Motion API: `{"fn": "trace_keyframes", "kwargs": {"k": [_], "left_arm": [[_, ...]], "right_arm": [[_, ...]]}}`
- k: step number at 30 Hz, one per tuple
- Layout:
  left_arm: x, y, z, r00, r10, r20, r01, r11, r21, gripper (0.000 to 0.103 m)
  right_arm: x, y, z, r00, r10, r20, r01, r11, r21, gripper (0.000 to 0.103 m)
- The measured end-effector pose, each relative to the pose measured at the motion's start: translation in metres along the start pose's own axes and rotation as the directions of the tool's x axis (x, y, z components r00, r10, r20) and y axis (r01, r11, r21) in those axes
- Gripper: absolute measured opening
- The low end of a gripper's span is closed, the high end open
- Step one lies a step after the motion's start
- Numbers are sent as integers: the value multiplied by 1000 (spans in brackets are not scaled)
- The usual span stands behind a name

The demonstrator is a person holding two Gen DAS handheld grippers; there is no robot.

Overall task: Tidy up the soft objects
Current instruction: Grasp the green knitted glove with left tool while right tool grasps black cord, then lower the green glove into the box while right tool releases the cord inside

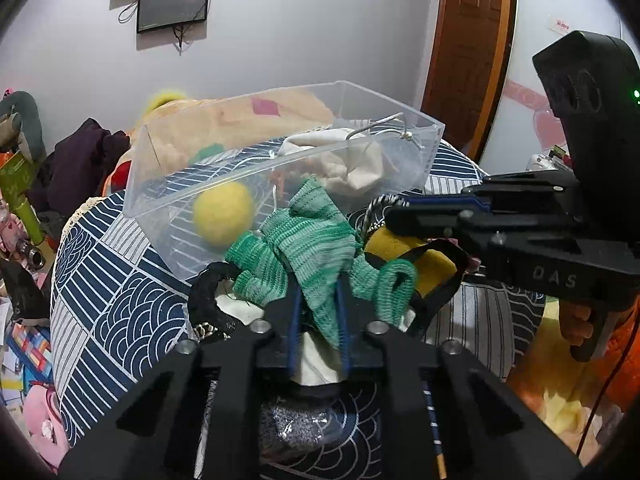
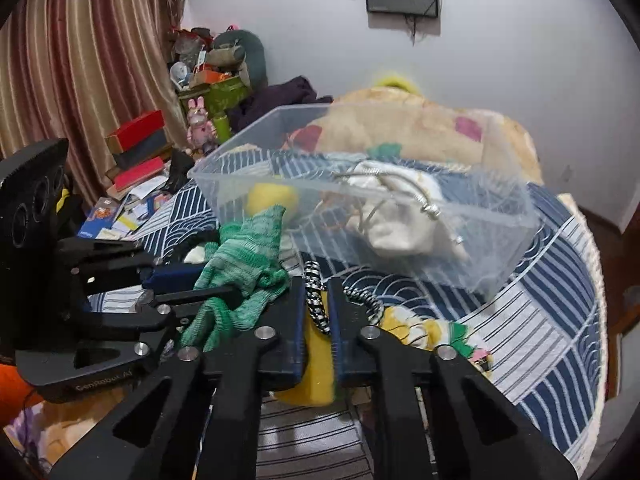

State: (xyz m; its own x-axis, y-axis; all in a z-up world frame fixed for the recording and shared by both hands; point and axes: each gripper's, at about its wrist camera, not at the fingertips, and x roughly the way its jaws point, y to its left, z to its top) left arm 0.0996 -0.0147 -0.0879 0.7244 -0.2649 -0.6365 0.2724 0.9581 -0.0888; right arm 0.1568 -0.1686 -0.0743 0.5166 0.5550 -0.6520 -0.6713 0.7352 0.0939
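Observation:
A clear plastic bin point(image 1: 424, 148) point(image 2: 516, 224) stands on the blue patterned bed and holds a yellow ball point(image 1: 223, 213) point(image 2: 262, 198) and a white drawstring pouch point(image 1: 352, 164) point(image 2: 400, 224). My left gripper point(image 1: 318, 300) is shut on a green knit glove point(image 1: 304, 248) point(image 2: 240, 264), held just in front of the bin. My right gripper point(image 2: 318, 300) point(image 1: 394, 210) is shut on a black-and-white cord point(image 2: 316, 300) attached to a yellow soft item point(image 1: 404, 250) point(image 2: 316, 360), right of the glove.
A black lace item point(image 1: 206, 300) and white cloth point(image 1: 240, 308) lie under the glove. A floral sock point(image 2: 424, 328) lies on the bedspread point(image 1: 120, 280). A beige patterned blanket point(image 2: 420, 128) is heaped behind the bin. Clutter fills the floor point(image 2: 132, 192).

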Motion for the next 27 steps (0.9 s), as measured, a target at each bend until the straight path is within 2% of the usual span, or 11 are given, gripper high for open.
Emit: {"fn": "trace_keyframes", "kwargs": {"k": [4, 9, 16, 21, 27], "left_arm": [[-9, -3, 1, 1000, -4, 17, 4, 1000, 7, 4], [-32, -5, 13, 997, 0, 81, -1, 1000, 19, 3], [-64, -6, 37, 983, 15, 183, -22, 999, 34, 3], [-72, 2, 60, 972, 31, 231, -36, 999, 20, 3], [-66, 10, 84, 963, 87, 256, -94, 995, 14, 4]], "right_arm": [[-10, -7, 0, 999, -3, 43, 2, 1000, 24, 7], [-28, -15, 4, 995, -13, 96, 8, 999, 53, 7], [-58, -18, 12, 983, -20, 180, 6, 997, 77, 7], [-74, -21, 26, 968, -41, 249, 20, 996, 88, 7], [-76, -30, 47, 952, -81, 295, 53, 993, 102, 7]]}}
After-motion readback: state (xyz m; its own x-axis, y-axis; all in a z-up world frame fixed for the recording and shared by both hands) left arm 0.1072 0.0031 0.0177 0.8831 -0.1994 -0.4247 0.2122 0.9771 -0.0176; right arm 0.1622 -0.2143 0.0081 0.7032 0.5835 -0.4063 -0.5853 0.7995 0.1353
